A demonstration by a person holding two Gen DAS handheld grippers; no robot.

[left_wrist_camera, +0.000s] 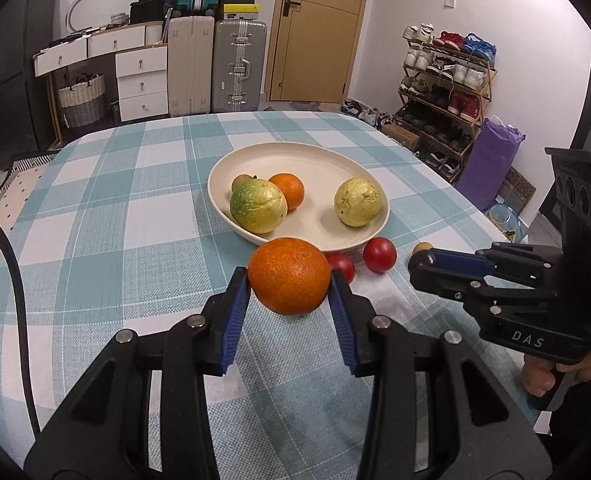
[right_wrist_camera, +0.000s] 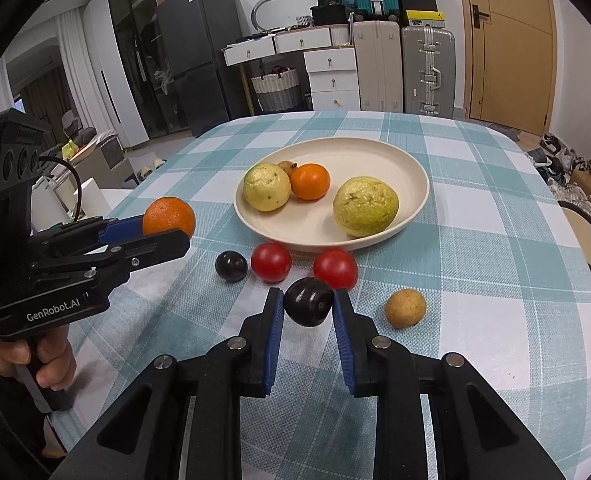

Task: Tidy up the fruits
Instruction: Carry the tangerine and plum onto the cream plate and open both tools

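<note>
Partway through. Already on the plate [right_wrist_camera: 411, 204]: two yellow-green guavas [right_wrist_camera: 365, 206], a small orange [right_wrist_camera: 310, 181], and a little brownish fruit [right_wrist_camera: 286, 167] tucked behind them.

Left hand-held gripper [left_wrist_camera: 289, 280] clamped on a large orange [left_wrist_camera: 290, 276], held off the desk [left_wrist_camera: 107, 200] just short of the plate's near rim. Right hand-held gripper [right_wrist_camera: 308, 307] closed around a dark plum [right_wrist_camera: 308, 307], also lifted, in front of the plate.

Left on the checked cloth: two red tomatoes [right_wrist_camera: 271, 262] just beside the plate's near rim, a second dark plum [right_wrist_camera: 231, 266] left of them, one tan round fruit [right_wrist_camera: 406, 307] off to the right, apart from the rest. So two in transit, four loose; likely more than half left to place.

Looks: large orange bright, pebbled skin, slightly flattened, filling most of the jaw gap. Held plum glossy near-black, small dimple facing the camera, pinched by the blue pads [right_wrist_camera: 275, 332] near their tips. Guavas lumpy, pale yellow, one with a green patch. Tomatoes smooth, shiny red. Plenty of bare plate on the far side for the held pair.
</note>
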